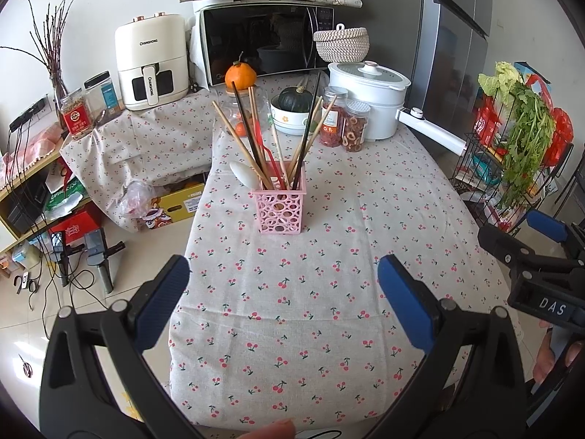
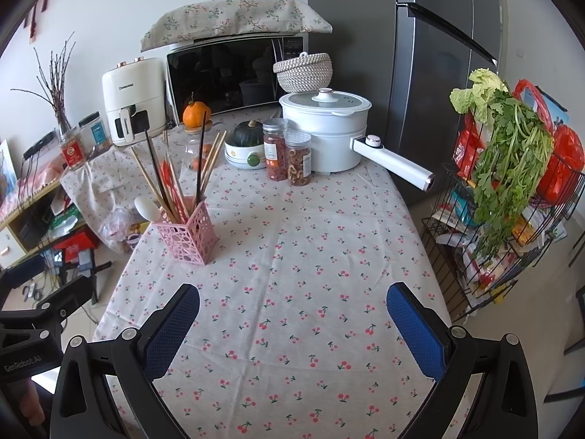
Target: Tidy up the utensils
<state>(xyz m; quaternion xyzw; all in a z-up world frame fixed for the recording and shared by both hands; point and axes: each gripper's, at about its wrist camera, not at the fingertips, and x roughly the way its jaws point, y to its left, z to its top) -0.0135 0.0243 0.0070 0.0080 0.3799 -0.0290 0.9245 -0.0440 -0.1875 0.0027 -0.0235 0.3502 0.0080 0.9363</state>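
A pink perforated utensil holder (image 1: 280, 212) stands upright on the cherry-print tablecloth (image 1: 292, 329). It holds several wooden and dark chopsticks (image 1: 256, 139), a red utensil and a white spoon (image 1: 244, 175). It also shows in the right wrist view (image 2: 190, 234), left of centre. My left gripper (image 1: 283, 270) is open and empty, near the table's front edge, well short of the holder. My right gripper (image 2: 292, 296) is open and empty above the cloth, to the right of the holder. The right gripper also shows at the left wrist view's right edge (image 1: 530, 241).
Behind the holder stand a glass jar with an orange (image 1: 239, 77), a bowl with a dark squash (image 1: 294, 109), two spice jars (image 1: 343, 124) and a white electric pot (image 1: 369, 91) with a long handle. A microwave and air fryer sit at the back. A wire rack with greens (image 2: 512, 183) stands right.
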